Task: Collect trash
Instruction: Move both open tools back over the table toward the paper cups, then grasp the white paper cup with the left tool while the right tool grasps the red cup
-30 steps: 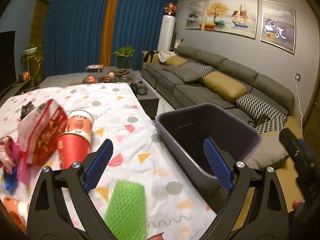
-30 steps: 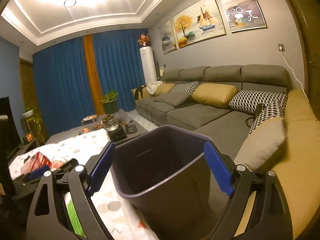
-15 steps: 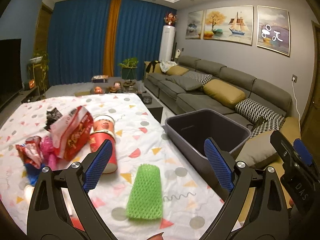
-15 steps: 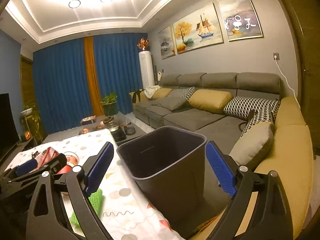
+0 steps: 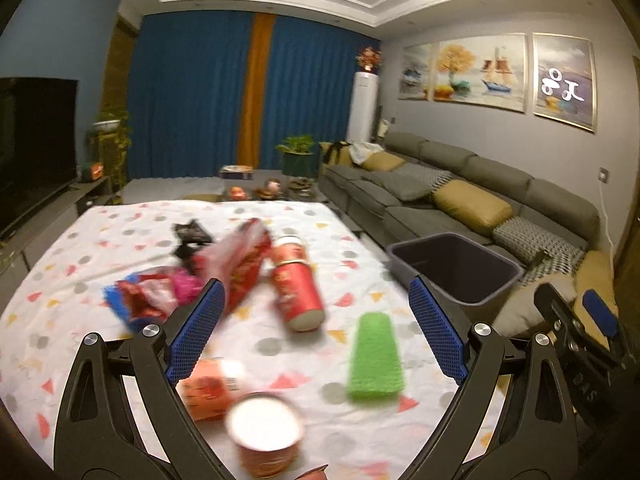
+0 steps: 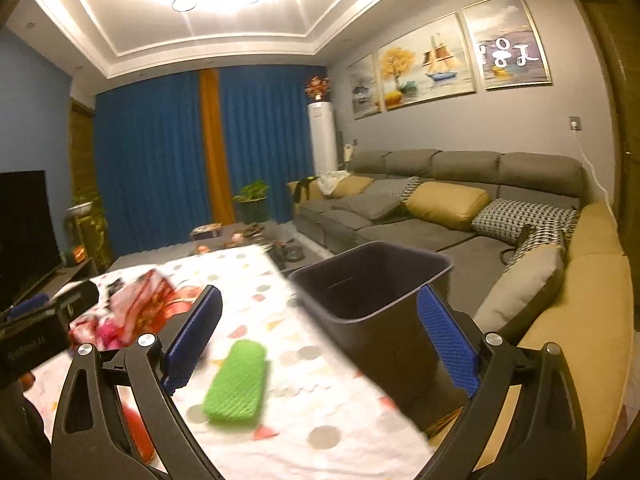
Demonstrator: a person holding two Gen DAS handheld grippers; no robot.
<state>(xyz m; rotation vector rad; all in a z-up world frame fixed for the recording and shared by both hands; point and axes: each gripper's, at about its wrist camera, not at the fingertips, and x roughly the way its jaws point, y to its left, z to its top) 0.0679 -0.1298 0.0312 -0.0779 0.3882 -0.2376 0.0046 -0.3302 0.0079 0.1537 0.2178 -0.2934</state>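
While the trash is lying scattered over the patterned tablecloth [image 5: 120, 240], a green foam net sleeve [image 5: 374, 354] is sitting nearest the table's right edge, flat and apart from the rest. Beside it toward the middle, a red paper cup [image 5: 298, 294] is lying on its side with its mouth toward the camera, touching a second red cup [image 5: 290, 246] behind it. A red and white snack bag [image 5: 244, 268] is leaning against those cups, and crumpled red, blue and pink wrappers [image 5: 150, 298] are bunching just to its left, with a black wrapper [image 5: 190, 236] lying beyond them. Closer in, an orange cup [image 5: 212, 390] is lying on its side next to a red tub [image 5: 266, 434] with a white top, both blurred. A dark trash bin [image 6: 372, 280] is standing just off the table's right edge, empty as far as its inside is showing. The left gripper [image 5: 316, 330] is hovering above the table with its jaws spread wide and nothing between the blue pads. The right gripper [image 6: 320, 340] is pointing toward the bin and the sleeve; its jaws are opening, already wide, and gripping nothing. A grey sofa [image 6: 460, 184] with yellow cushions is running along the wall behind the bin.
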